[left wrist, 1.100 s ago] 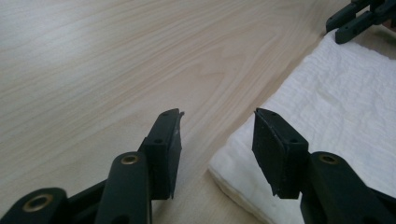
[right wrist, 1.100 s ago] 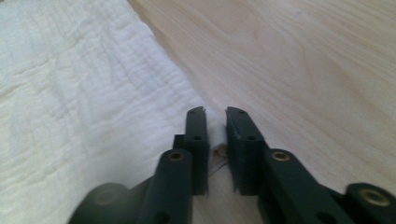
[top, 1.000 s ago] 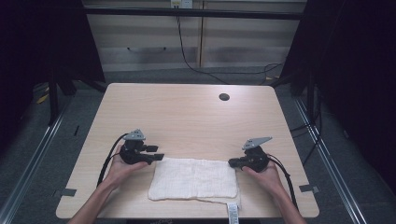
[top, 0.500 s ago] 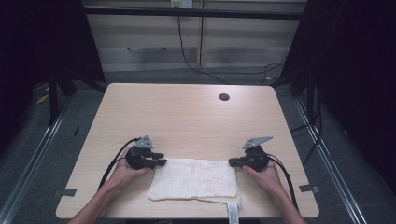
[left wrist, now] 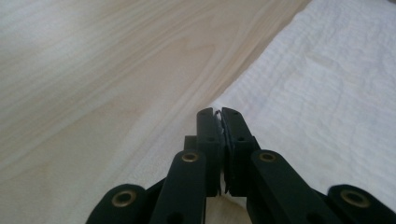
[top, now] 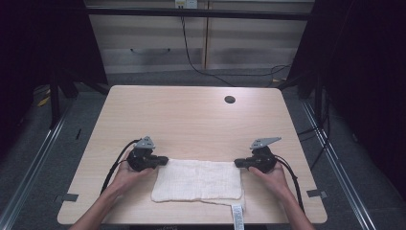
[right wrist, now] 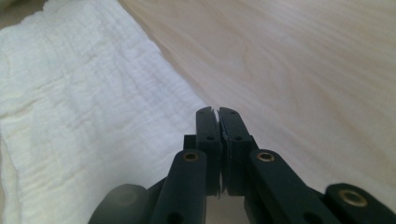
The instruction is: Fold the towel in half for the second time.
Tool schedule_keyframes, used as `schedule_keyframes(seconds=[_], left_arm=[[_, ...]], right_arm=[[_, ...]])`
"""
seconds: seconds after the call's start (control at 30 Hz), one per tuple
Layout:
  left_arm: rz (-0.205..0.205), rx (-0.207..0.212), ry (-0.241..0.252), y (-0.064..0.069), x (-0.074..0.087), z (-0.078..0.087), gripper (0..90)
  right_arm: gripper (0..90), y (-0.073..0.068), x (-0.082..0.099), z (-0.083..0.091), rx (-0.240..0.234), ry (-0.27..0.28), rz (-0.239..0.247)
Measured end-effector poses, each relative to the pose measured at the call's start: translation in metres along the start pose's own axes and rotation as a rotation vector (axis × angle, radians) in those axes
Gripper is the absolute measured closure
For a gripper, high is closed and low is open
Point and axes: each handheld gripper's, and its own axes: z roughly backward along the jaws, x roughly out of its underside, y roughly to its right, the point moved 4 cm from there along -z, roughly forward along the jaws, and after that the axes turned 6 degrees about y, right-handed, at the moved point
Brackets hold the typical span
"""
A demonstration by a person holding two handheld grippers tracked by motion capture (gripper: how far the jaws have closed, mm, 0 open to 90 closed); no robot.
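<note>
Fingers (left wrist: 208,135) of the left gripper (top: 162,161) are pressed together, pinching the far left corner of the white cloth (top: 197,179). Right gripper (top: 238,163) pinches its far right corner the same way. Cloth lies flat near the table's (top: 191,120) front edge, between both hands, its tag (top: 237,213) hanging at the front.

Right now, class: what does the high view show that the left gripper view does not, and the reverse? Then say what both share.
High view alone: the whole white cloth with its label at the near table edge, the right gripper at the cloth's far right corner, both hands, a dark round hole in the tabletop.

Left gripper view alone: a close look at the left gripper, jaws shut on a thin bit of the cloth's corner, and the cloth's crinkled weave.

Both: left gripper, cloth, pale wood table.
</note>
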Motion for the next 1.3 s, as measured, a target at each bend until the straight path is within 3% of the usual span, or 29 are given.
schedule_keyframes(seconds=[0.3,0.57,0.67,0.87,1.3], left_arm=[[0.047,-0.036,0.051,-0.014,-0.014,0.009,87.2],[0.099,-0.075,0.107,-0.033,-0.023,0.019,87.1],[0.118,-0.08,0.105,-0.036,-0.019,0.015,87.2],[0.113,-0.104,0.078,-0.037,-0.014,0.012,87.2],[0.108,-0.13,0.063,-0.034,-0.011,0.009,87.2]], right_arm=[[87.8,0.007,-0.035,-0.007,0.0,0.058,0.021],[87.9,0.012,-0.053,-0.009,0.004,0.105,0.031],[87.9,0.011,-0.054,-0.009,0.0,0.114,0.038],[87.9,0.004,-0.055,-0.006,-0.013,0.135,0.065],[87.9,-0.025,-0.045,0.007,-0.06,0.127,0.134]])
